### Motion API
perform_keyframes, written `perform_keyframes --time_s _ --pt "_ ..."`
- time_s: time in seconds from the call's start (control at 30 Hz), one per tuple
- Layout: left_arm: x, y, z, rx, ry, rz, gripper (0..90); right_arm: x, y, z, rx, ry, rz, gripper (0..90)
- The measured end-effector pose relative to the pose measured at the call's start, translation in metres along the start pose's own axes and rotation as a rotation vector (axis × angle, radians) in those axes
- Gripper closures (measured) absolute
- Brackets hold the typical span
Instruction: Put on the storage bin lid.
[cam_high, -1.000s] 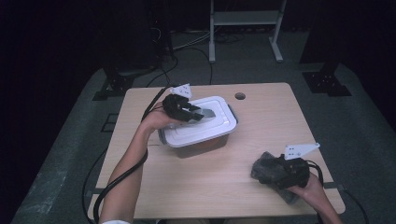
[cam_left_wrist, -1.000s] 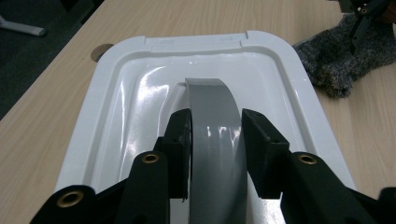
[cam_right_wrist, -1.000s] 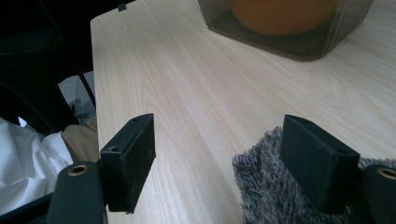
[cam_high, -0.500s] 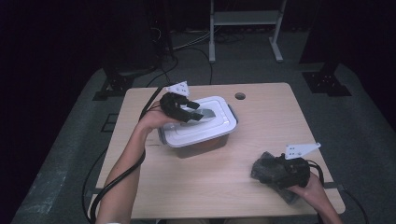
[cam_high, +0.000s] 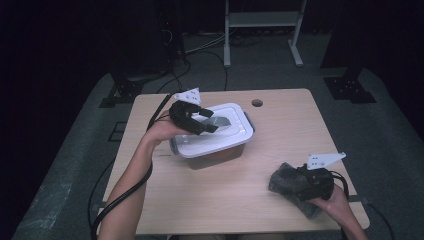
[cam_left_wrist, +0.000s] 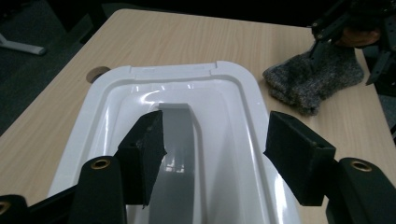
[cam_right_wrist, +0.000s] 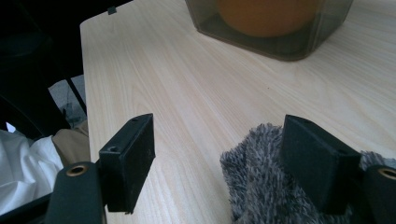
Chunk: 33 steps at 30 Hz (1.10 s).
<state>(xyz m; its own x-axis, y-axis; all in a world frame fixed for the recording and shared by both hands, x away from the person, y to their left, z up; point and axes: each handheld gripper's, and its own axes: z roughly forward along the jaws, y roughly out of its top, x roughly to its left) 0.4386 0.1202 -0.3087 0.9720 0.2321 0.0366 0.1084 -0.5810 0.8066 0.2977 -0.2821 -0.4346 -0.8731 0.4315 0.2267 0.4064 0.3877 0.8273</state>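
My left gripper hangs over the white plastic lid of the clear rectangular container at the table's far left. Its 2 jaws have just been opening and now stand apart on either side of the lid's grey handle strip, pressing nothing. My right gripper rests released on the grey fuzzy cloth near the right front edge, 1 jaw on it.

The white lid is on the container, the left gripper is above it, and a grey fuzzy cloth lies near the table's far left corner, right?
Not quite. The grey fuzzy cloth lies near the table's near right corner, by the right gripper, as the high view shows. The white lid is on the container with the left gripper above it.
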Motion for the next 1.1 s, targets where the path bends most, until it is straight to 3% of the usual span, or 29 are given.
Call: perform_keyframes --time_s 0.73,1.1 --pt "-0.026 -0.009 -0.017 -0.026 0.009 0.003 30.7 -0.002 0.000 -0.003 -0.002 -0.020 0.007 24.8" --pt "-0.035 -0.019 -0.023 -0.029 0.014 -0.018 27.5 -0.003 0.000 -0.004 -0.005 -0.022 0.009 24.8"
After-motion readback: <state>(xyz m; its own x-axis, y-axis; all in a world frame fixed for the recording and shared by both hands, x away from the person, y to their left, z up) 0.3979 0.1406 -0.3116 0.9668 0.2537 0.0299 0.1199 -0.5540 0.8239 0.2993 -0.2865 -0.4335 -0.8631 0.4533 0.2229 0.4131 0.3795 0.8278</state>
